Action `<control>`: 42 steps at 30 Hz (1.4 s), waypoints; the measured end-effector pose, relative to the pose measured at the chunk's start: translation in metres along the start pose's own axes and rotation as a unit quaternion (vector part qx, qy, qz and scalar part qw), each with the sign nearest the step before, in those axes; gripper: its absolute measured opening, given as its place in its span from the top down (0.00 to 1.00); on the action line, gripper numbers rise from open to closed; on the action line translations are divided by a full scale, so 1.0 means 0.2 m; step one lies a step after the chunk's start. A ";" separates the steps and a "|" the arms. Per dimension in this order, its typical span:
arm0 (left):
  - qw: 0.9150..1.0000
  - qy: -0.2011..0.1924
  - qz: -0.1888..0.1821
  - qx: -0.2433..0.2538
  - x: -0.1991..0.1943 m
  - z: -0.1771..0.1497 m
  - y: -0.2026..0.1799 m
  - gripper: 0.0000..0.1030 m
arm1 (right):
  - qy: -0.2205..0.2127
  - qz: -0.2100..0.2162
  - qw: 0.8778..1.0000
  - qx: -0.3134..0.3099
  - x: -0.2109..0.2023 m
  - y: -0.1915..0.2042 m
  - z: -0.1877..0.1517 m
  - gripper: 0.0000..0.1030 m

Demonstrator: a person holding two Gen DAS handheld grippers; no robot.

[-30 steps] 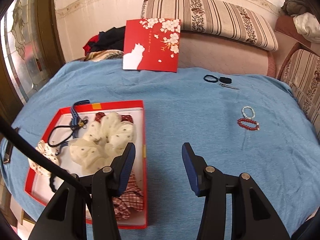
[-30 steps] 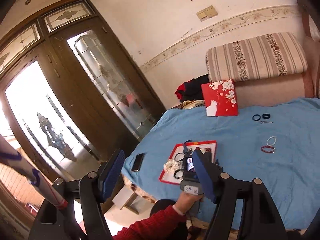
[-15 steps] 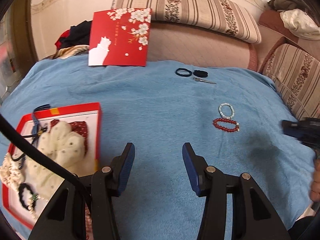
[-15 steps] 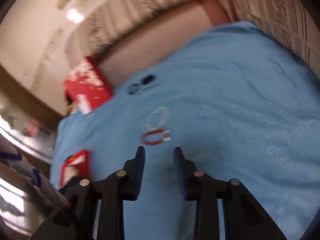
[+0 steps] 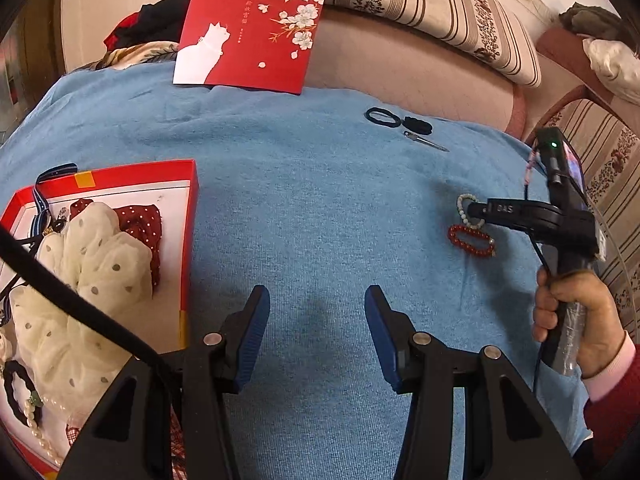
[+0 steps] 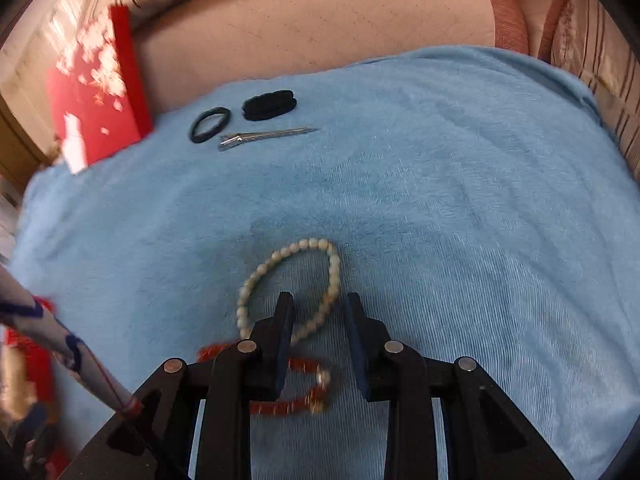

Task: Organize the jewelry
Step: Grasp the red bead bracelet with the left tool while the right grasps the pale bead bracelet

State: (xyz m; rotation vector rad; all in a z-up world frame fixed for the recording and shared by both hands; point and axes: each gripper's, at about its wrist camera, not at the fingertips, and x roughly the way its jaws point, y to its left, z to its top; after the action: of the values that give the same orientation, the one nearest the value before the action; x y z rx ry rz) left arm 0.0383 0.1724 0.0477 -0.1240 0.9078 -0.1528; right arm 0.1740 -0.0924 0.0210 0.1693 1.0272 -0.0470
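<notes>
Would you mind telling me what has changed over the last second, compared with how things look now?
The right gripper swung from facing the door down to the bracelets, its open fingers now straddling the white bead bracelet beside the red bead bracelet; nothing is gripped yet. The left gripper drifted right, away from the red box, staying open. Both bracelets, hair ties and clip stayed put.

— What sort of place is this?
— A home, a living room by the look of it: a striped floral sofa cushion lies behind a table under a blue cloth.
— Anything else?
— Clothes heaped in the corner.
</notes>
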 end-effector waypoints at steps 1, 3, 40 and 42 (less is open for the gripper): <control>1.000 0.001 -0.001 0.000 0.00 0.00 0.00 0.53 | 0.001 -0.007 1.000 -0.003 0.00 0.01 0.01 0.81; 1.000 0.004 -0.004 0.002 0.01 -0.01 -0.01 0.53 | 0.004 -0.004 1.000 -0.002 0.00 0.00 0.02 0.94; 0.965 0.096 -0.077 0.231 0.63 0.26 -0.92 0.93 | 0.026 0.047 0.993 0.102 -0.35 -0.58 -0.42 0.93; 0.969 0.089 -0.084 0.214 0.59 0.26 -0.91 0.93 | 0.021 0.047 0.994 0.098 -0.35 -0.58 -0.42 0.93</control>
State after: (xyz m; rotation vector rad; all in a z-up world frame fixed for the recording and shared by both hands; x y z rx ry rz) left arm 0.1366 -0.0256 0.0196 0.2195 1.0238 -0.5204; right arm 0.0539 -0.1954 0.0251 0.3988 1.0548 -0.0601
